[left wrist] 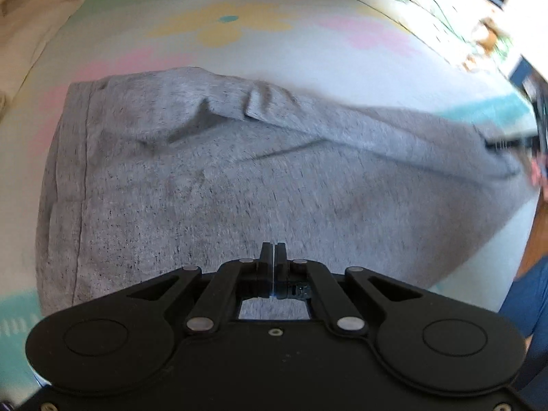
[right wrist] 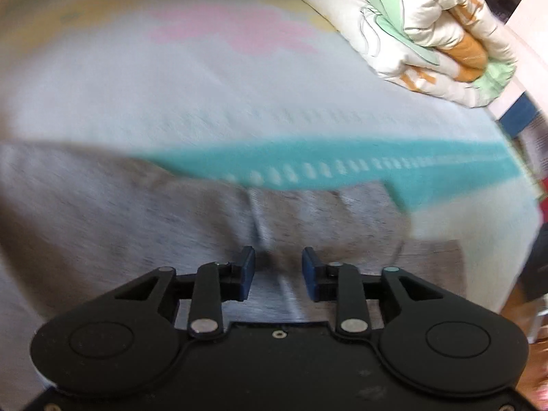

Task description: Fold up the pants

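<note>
Looking along the left gripper (left wrist: 273,251), I saw its two black fingers pressed together with nothing between them; no cloth was caught there. Directly under and ahead of these fingers lay the pants (left wrist: 212,178), a grey speckled knit, soft and a little fuzzy, spread almost flat on the bed sheet (left wrist: 274,51). I judged that I held this gripper closed and tilted down because it had nothing to carry at that moment and was only waiting above the cloth. To the left of it the fabric ended in a straight stitched band, probably the waistband or a hem; I could not tell which. Farther ahead a thick fold stood up as a ridge with a dark shadow under it, so the cloth was already doubled there.

The right gripper (right wrist: 278,269) had its blue pads (right wrist: 247,270) spread apart, and no fabric was pinched between them. The grey cloth lay just below and ahead, with a seam running through the gap. It seemed to me the jaws stood open so that they could come down over this seam or an edge near it.

Beyond the pants, the sheet was smooth and pale, with pink and yellow patches and a teal stripe (right wrist: 376,164) with small white dashes. Far ahead and to the right rested a rolled quilt (right wrist: 428,30), puffy, white with green and orange print, well apart from the pants.
</note>
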`<action>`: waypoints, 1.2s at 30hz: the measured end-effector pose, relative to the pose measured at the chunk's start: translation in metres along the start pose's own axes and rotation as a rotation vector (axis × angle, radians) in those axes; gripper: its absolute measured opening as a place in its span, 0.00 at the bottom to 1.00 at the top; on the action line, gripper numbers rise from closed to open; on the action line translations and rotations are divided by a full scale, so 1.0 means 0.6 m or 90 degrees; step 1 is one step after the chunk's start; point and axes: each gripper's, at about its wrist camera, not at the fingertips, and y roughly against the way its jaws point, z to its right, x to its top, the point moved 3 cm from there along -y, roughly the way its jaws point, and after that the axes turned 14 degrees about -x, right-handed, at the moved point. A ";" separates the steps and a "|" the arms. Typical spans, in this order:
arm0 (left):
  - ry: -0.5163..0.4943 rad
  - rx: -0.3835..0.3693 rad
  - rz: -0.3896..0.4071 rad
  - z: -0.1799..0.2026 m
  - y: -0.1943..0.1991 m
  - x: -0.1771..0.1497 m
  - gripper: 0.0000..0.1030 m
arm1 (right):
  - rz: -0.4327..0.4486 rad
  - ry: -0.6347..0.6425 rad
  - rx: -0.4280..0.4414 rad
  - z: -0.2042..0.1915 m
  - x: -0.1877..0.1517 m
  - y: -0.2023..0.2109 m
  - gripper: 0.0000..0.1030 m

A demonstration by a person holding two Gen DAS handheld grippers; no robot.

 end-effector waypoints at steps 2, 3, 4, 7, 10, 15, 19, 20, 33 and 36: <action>0.025 0.000 0.017 -0.006 -0.001 0.020 0.01 | -0.015 0.003 -0.014 0.007 -0.007 -0.007 0.01; 0.036 0.000 0.022 -0.007 -0.002 0.029 0.01 | -0.024 -0.028 -0.008 0.023 -0.011 -0.008 0.02; 0.047 -0.001 0.028 -0.009 -0.002 0.038 0.02 | -0.025 -0.067 0.006 0.044 -0.014 -0.008 0.02; 0.057 -0.008 0.037 -0.010 -0.019 0.060 0.02 | -0.032 -0.177 0.024 0.114 -0.024 0.000 0.02; 0.036 0.002 0.039 0.000 -0.033 0.071 0.04 | -0.026 -0.225 0.004 0.177 -0.041 0.005 0.02; 0.021 0.011 0.045 0.013 -0.042 0.086 0.08 | -0.061 -0.306 0.018 0.246 -0.079 -0.016 0.02; 0.037 0.022 0.060 -0.001 -0.032 0.111 0.11 | -0.081 -0.336 0.018 0.249 -0.098 -0.029 0.02; 0.043 0.023 0.065 -0.007 -0.027 0.119 0.11 | -0.084 -0.341 0.017 0.249 -0.105 -0.031 0.02; 0.280 0.076 0.114 -0.211 -0.011 0.298 0.56 | -0.129 -0.309 -0.008 0.211 -0.153 -0.064 0.02; 0.262 0.170 0.122 -0.255 -0.010 0.326 0.57 | -0.135 -0.318 -0.002 0.209 -0.155 -0.063 0.02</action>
